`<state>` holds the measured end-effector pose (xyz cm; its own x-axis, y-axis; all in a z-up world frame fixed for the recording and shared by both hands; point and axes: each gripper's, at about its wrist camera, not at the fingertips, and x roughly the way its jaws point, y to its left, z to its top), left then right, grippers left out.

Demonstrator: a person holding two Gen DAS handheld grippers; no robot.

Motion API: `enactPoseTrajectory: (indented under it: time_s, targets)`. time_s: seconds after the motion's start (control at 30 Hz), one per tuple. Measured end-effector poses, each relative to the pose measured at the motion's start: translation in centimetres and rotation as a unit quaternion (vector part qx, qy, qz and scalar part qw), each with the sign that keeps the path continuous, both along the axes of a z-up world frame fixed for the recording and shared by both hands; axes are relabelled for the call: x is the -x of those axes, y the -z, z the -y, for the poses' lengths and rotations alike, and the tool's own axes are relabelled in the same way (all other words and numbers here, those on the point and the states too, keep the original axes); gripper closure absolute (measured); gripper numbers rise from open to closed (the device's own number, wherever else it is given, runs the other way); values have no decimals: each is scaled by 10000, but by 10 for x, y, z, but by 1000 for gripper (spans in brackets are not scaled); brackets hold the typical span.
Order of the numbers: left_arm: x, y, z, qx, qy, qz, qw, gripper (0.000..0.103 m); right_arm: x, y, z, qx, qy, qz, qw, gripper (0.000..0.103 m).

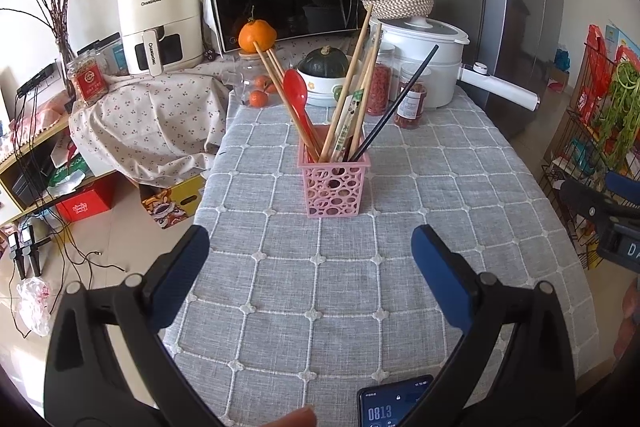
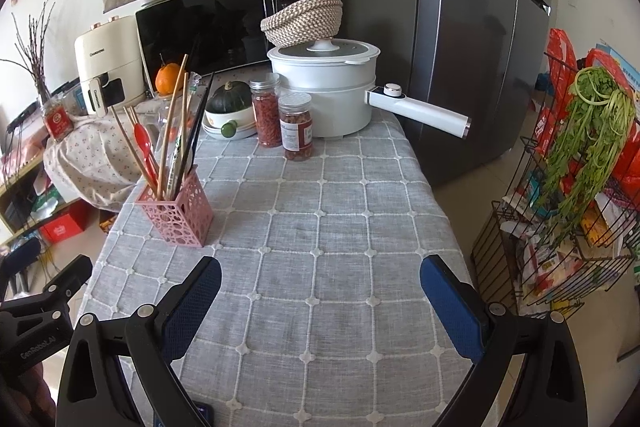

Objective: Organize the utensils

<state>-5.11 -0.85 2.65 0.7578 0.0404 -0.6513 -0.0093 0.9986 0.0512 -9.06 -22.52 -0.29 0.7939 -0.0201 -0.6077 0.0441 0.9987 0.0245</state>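
- Lettering in the left wrist view: "CHANGHONG" on the cream air fryer [image 1: 160, 21], on both its body and handle; the phone [image 1: 394, 403] at the near edge of the desk [image 1: 320, 287] shows "0813".
- Pink holder [image 1: 334, 183] stands mid-desk, holding wooden chopsticks [image 1: 348, 83], a red spoon [image 1: 298, 95], a black chopstick [image 1: 400, 107] and a paper-sleeved pair whose print is too small to read.
- Left tool [image 1: 310, 259] hangs released over bare cloth, jaws wide apart, the holder straight ahead beyond the tips and well apart from them.
- Right wrist view: "GenRobot.AI" reads on the other tool's body at the lower left.
- Two jars [image 2: 296, 131] of red contents stand beside the white pot [image 2: 324, 95] at the far edge.
- Right tool [image 2: 320, 281] is released and empty; the holder sits ahead near the left edge.
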Motion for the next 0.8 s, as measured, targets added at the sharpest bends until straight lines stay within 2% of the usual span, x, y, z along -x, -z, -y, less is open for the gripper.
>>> enactPoseTrajectory:
  time_s: [0.8]
  targets:
    - [-2, 7, 3, 5, 167, -141, 9998, 2, -1, 4, 0, 44, 15, -44, 10000, 2]
